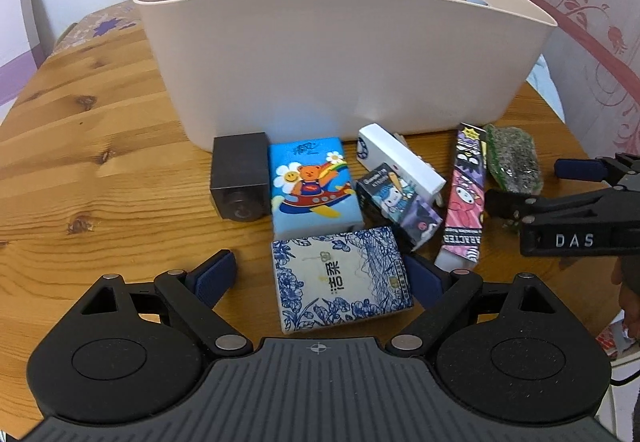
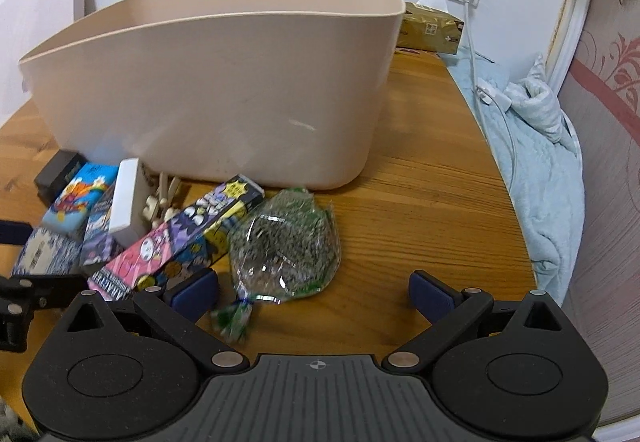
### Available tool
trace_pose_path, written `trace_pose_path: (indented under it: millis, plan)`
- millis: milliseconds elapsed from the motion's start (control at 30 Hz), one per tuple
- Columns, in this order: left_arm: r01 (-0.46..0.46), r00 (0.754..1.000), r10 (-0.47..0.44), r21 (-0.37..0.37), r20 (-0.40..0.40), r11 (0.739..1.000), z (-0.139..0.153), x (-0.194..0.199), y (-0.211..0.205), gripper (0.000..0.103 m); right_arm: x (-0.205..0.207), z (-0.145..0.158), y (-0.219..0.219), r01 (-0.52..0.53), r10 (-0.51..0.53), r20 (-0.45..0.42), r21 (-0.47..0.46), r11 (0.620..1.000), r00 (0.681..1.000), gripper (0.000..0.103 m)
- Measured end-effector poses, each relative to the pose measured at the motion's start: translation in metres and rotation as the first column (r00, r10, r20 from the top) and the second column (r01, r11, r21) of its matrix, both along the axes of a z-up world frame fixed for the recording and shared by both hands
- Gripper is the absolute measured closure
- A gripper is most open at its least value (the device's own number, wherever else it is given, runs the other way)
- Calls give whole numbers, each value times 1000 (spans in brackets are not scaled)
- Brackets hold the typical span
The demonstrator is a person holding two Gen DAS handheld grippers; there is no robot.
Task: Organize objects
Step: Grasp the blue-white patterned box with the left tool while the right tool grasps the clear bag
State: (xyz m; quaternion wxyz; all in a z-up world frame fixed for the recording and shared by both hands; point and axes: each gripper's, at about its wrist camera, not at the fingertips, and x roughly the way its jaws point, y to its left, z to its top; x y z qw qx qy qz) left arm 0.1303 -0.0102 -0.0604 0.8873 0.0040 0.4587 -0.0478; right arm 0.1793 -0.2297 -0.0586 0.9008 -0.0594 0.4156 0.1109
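A beige plastic bin (image 1: 340, 62) stands on the wooden table (image 1: 100, 146). In front of it lie a black cube (image 1: 240, 178), a bear-print tissue pack (image 1: 312, 186), a blue-and-white floral tissue pack (image 1: 340, 278), a white box (image 1: 400, 162), a small cartoon box (image 1: 396, 206), a long pink cartoon box (image 1: 464, 198) and a clear bag of green-grey bits (image 1: 514, 160). My left gripper (image 1: 320, 274) is open around the floral pack. My right gripper (image 2: 314, 292) is open, with the bag (image 2: 284, 246) between its fingers near the left one.
A yellow tissue box (image 2: 430, 28) stands behind the bin (image 2: 208, 94) by the wall sockets. A light blue blanket (image 2: 532, 170) and a white cable lie off the table's right edge. The right gripper (image 1: 532, 186) shows in the left view beside the bag.
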Motion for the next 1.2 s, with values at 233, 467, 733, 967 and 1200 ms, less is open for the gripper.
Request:
trace_pose_path:
  millis: [233, 467, 733, 967, 1200]
  plan:
    - [10, 1000, -11, 35, 13, 999, 3, -4, 1, 35, 3, -2, 2, 5, -5, 42, 16, 1000, 999, 6]
    - [11, 1000, -12, 17, 18, 1000, 4, -7, 3, 37, -4, 1, 9, -10, 8, 72, 22, 1000, 997, 39]
    - [21, 1000, -21, -12, 13, 1000, 5, -12, 10, 37, -13, 3, 14, -6, 5, 73, 10, 1000, 997, 56]
    - [31, 999, -30, -33, 33, 999, 10, -18, 19, 37, -29, 12, 9, 17, -18, 79, 13, 1000, 997, 58]
    - [30, 997, -28, -32, 70, 999, 24, -22, 29, 37, -45, 32, 10, 26, -31, 133, 34, 999, 991, 58]
